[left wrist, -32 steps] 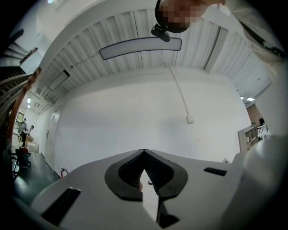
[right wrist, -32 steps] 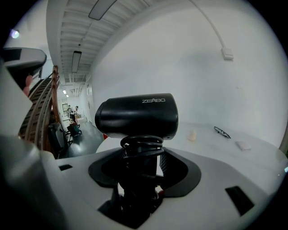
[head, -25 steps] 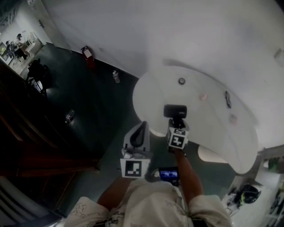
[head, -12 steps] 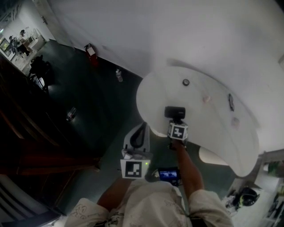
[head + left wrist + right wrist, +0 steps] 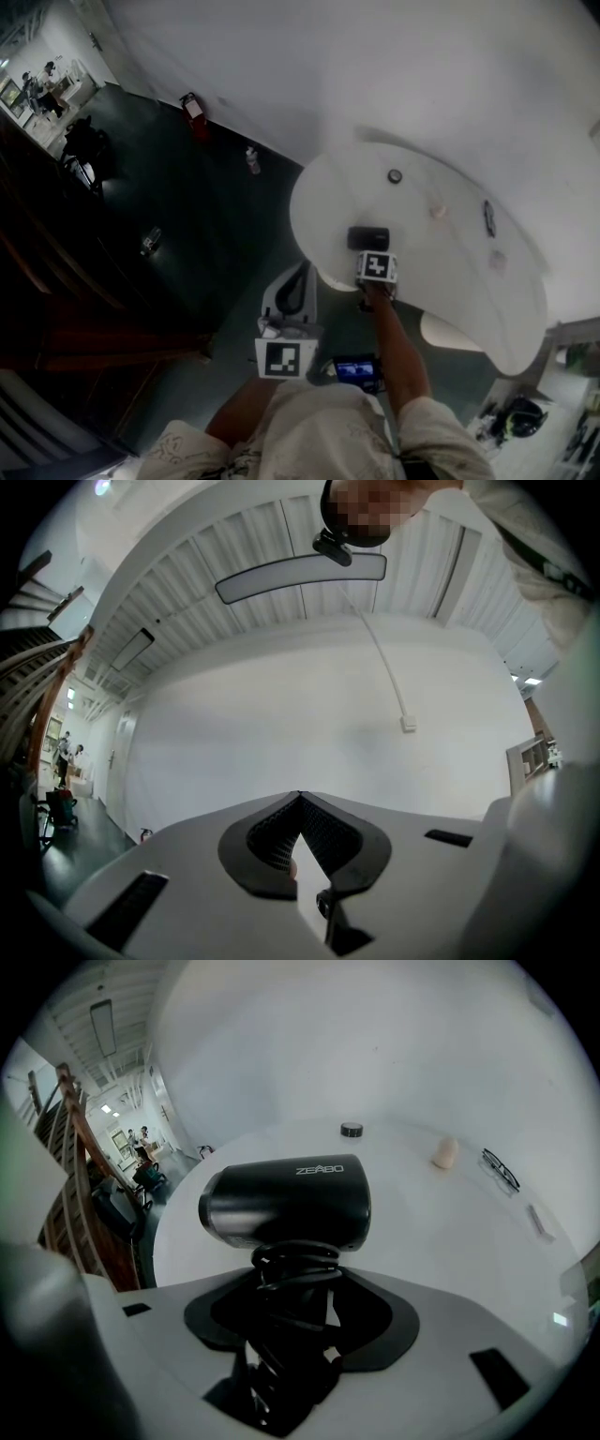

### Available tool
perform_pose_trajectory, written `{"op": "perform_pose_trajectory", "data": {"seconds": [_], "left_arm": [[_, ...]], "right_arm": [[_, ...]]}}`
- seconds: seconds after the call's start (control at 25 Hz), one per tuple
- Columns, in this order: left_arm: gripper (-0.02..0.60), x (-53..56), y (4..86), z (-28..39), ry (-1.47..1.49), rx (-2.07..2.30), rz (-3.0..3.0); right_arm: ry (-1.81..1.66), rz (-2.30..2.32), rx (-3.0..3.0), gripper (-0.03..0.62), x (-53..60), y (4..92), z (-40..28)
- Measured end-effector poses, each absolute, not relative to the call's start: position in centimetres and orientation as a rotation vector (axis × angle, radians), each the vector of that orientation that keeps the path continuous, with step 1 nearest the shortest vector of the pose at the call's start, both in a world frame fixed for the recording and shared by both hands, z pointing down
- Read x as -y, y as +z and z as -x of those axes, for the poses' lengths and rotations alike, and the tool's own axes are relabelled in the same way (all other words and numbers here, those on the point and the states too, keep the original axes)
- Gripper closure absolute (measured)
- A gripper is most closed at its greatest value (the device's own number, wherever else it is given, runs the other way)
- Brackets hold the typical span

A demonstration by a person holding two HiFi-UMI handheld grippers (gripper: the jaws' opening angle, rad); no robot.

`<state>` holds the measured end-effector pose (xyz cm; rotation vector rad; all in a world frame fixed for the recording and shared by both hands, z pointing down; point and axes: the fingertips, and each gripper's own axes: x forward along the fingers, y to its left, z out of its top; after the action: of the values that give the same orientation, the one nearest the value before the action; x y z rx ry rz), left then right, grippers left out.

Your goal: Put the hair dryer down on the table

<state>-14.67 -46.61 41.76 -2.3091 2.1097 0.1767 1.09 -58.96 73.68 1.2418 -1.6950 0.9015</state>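
Right gripper (image 5: 298,1288), centre frame, gripped the hair dryer (image 5: 291,1206) by its cord-wrapped handle over the white table (image 5: 441,1241). Left gripper (image 5: 300,803), lower centre, was closed and empty.

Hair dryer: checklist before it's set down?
1. Grip: right gripper clamped on the hair dryer handle: ok.
2. Landing spot: bare table beneath the dryer: ok.
3. Clutter: glasses and small black disc lie well apart from the dryer: ok.
4. Contact: dryer touching the table: cannot tell.
5. Other hand: left gripper shut, empty, away from the table: ok.
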Motion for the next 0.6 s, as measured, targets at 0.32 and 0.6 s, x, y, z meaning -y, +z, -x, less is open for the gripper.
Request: {"op": "perform_pose_trajectory", "data": {"seconds": [0.32,0.6], "left_arm": [[0.586,46.5,42.4,14.6,0.171,-2.111,2.328],[0.586,46.5,42.7,14.1,0.173,-2.101,2.342]], "right_arm": [[0.878,-1.223,1.685,0.358,59.1,73.6,-0.8],[0.875,-1.210,1.710,0.350,59.4,73.8,-0.3]]}}
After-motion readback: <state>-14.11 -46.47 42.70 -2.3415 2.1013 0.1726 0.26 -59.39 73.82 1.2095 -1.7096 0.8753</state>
